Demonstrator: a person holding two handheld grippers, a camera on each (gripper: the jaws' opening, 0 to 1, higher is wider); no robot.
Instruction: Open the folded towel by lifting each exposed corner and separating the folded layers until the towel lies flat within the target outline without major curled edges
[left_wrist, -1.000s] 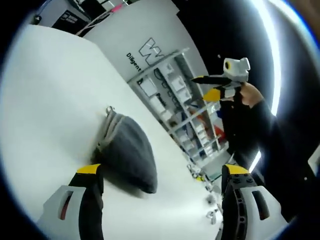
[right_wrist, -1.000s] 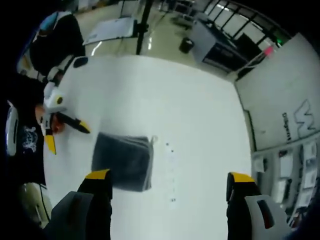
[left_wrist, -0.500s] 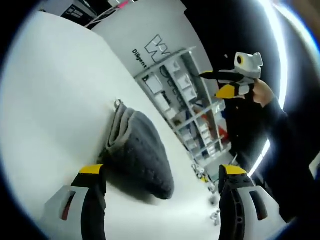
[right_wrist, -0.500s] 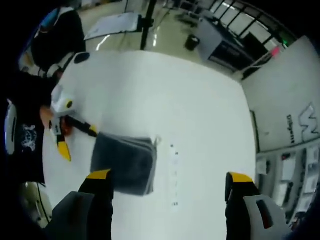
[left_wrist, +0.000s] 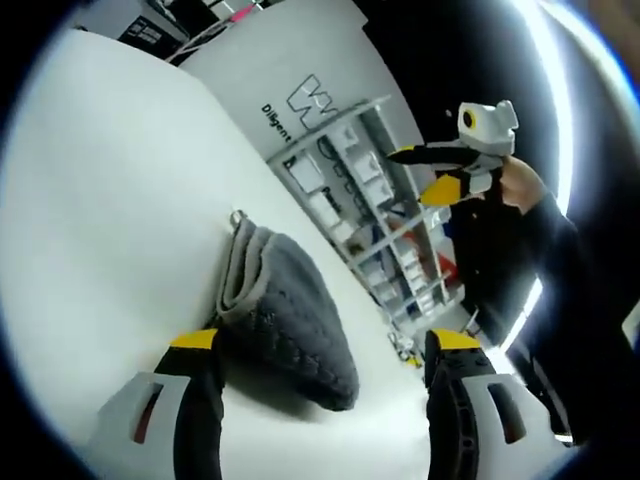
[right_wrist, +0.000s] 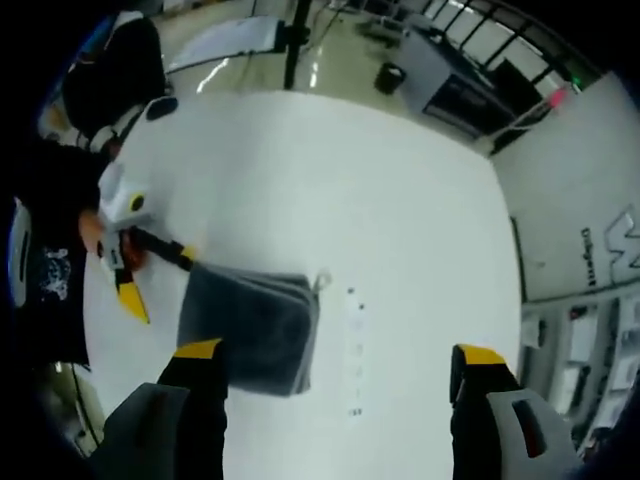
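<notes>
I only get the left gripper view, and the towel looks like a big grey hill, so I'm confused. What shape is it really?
Observer: In the right gripper view, looking down from high above, the towel is a neat, roughly square folded pad lying on the white table.
Operator: Where are my left tongs next to it?
Observer: The left tongs are open at the towel's corner on the person's side. One tip is right by that corner, but I cannot tell if it touches.
</notes>
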